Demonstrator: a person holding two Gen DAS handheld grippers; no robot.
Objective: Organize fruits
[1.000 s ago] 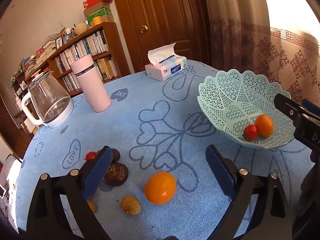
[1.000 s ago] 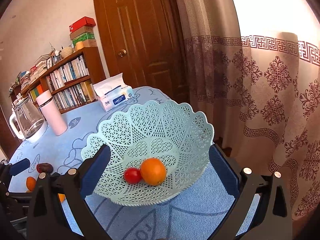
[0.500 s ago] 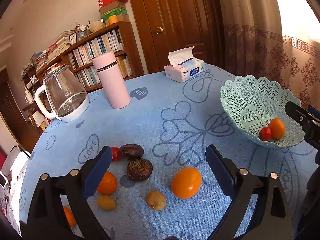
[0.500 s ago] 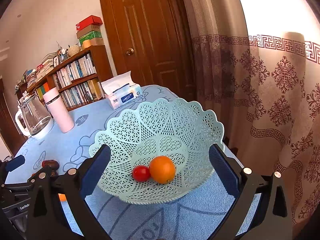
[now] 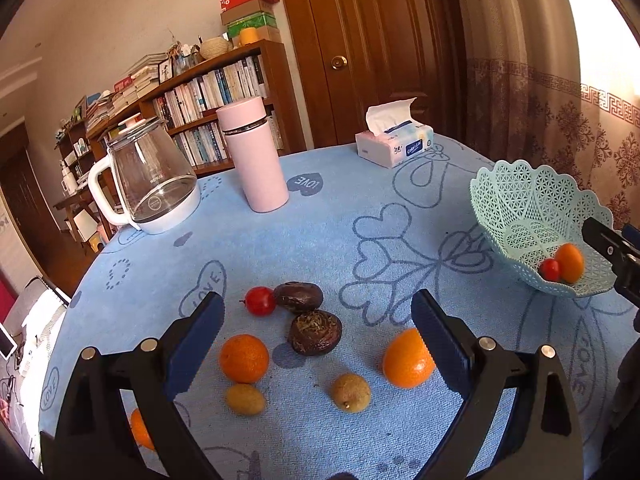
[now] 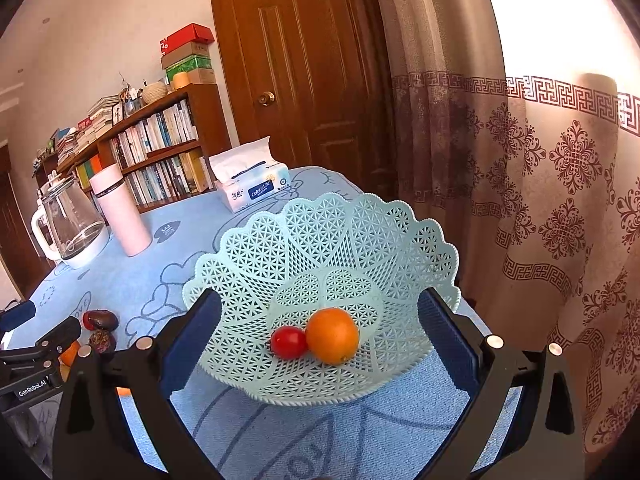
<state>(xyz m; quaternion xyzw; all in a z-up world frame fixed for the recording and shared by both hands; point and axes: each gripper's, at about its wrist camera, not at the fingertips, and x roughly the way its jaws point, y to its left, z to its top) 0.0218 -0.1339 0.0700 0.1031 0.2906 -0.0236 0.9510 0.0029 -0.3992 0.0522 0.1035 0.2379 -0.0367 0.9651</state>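
Fruits lie loose under left gripper (image 5: 316, 332), jaws wide, empty. Nearest: passion fruit (image 5: 315, 333), firm, light, rolls; grip across middle. Oranges (image 5: 243, 358) flank it. Right gripper (image 6: 320, 328) gapes, empty, at basket (image 6: 400, 236).

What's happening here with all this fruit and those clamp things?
A person holds a two-finger gripper in each hand and is sorting fruit into a pale green lattice plastic basket. One orange and one small red tomato already lie in it. Both the left gripper and the right gripper are open and hold nothing. More oranges, dark passion fruits and small brown fruits lie on the blue tablecloth.
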